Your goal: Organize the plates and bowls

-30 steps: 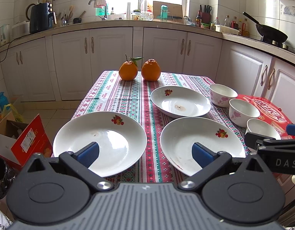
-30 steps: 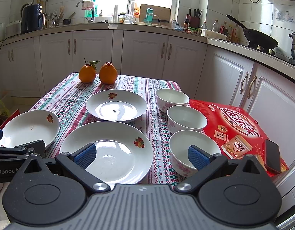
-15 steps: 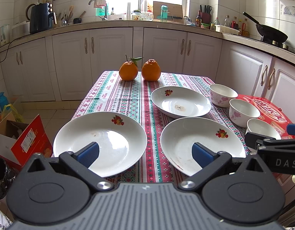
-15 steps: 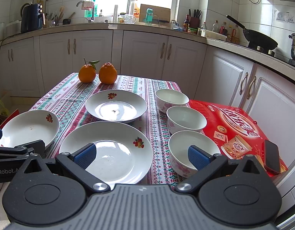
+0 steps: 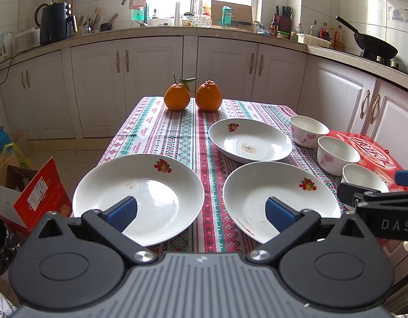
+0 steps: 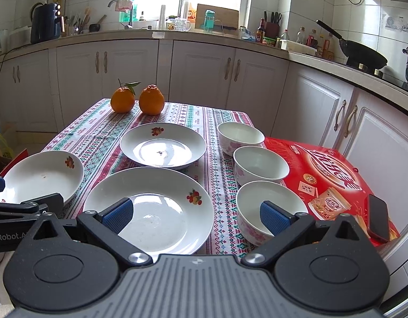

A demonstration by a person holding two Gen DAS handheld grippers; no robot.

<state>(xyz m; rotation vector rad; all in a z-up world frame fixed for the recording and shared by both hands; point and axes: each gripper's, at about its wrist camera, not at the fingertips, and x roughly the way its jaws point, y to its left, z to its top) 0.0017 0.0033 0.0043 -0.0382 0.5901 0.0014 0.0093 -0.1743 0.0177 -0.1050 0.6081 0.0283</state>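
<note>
Both your jaws stand wide apart and empty: the left gripper (image 5: 201,210) hangs low at the near table edge with the left plate (image 5: 137,196) ahead of its left finger, while the right gripper (image 6: 194,216) straddles the gap between the near plate (image 6: 151,206) and the nearest bowl (image 6: 270,206). That bowl lies just ahead of your right-hand finger, so your right hand looks the nearer one for it. Beyond the jaws, count three plates, with the far plate (image 6: 163,145) behind, three bowls in a receding row, then two oranges (image 6: 136,102).
</note>
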